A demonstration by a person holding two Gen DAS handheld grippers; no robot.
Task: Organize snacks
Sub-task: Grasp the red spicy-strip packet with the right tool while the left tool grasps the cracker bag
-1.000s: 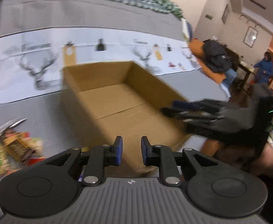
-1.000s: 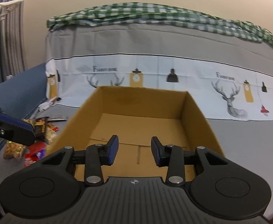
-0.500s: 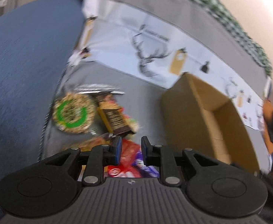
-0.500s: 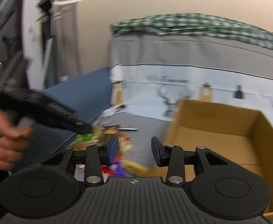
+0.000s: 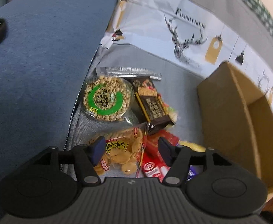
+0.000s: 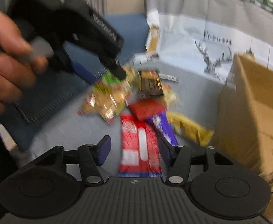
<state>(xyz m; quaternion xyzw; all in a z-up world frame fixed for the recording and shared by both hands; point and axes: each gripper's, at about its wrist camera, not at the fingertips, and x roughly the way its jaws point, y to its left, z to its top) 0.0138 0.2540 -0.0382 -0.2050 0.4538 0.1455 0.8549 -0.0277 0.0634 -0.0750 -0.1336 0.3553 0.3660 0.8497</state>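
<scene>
Both tools spread wide and holding nothing, the left tool (image 5: pixel 130 149) hovers over a clear bag of yellow crackers (image 5: pixel 121 149) in the snack pile beside the cardboard box (image 5: pixel 229 112), while the right tool (image 6: pixel 134 149) should straddle the red wafer pack (image 6: pixel 140 143) squarely before clenching.

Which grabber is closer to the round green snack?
Left. The left gripper hangs open just short of the round green snack, over the yellow chips. The right gripper is farther back, open around the red packet.
</scene>
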